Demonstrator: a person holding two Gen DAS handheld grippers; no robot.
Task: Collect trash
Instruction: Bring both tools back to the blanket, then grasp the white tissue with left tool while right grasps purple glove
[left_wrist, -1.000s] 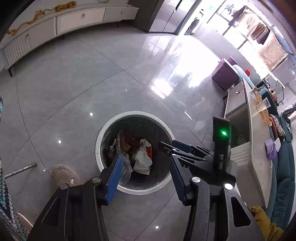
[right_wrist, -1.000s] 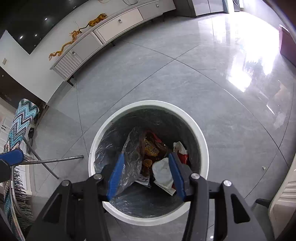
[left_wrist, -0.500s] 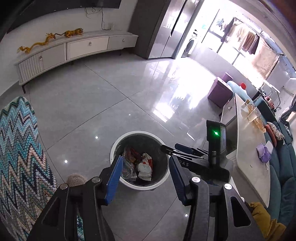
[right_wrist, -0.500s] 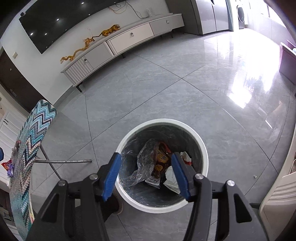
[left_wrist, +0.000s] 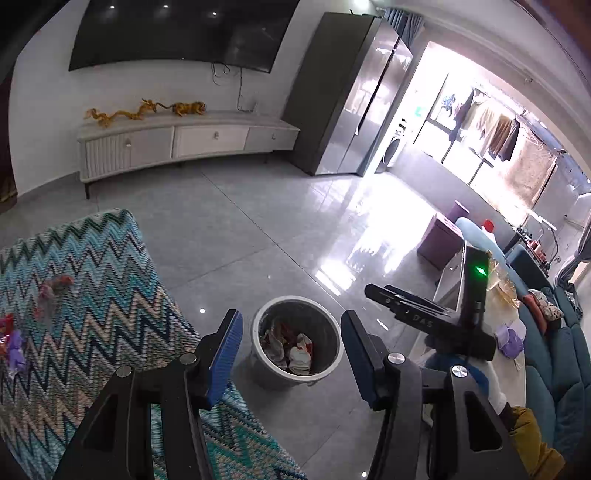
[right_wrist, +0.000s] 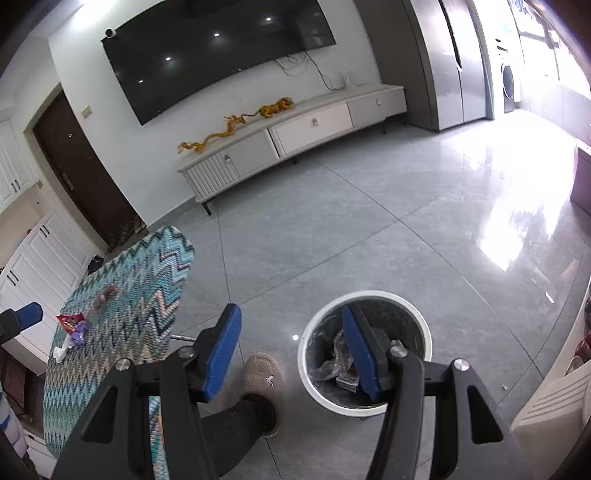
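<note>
Rising hand-held grippers, trash bin farther below.

The crumpled red and purple wrappers at the left edge of the left wrist view are smeared, can't tell what they were. The zigzag-patterned teal table runs off the left edge and bottom there. In the right wrist view, the right blue pad hides part of the white round trash bin and the clear plastic inside, lower middle. The grey slipper has its leg cut off by the bottom edge.
</note>
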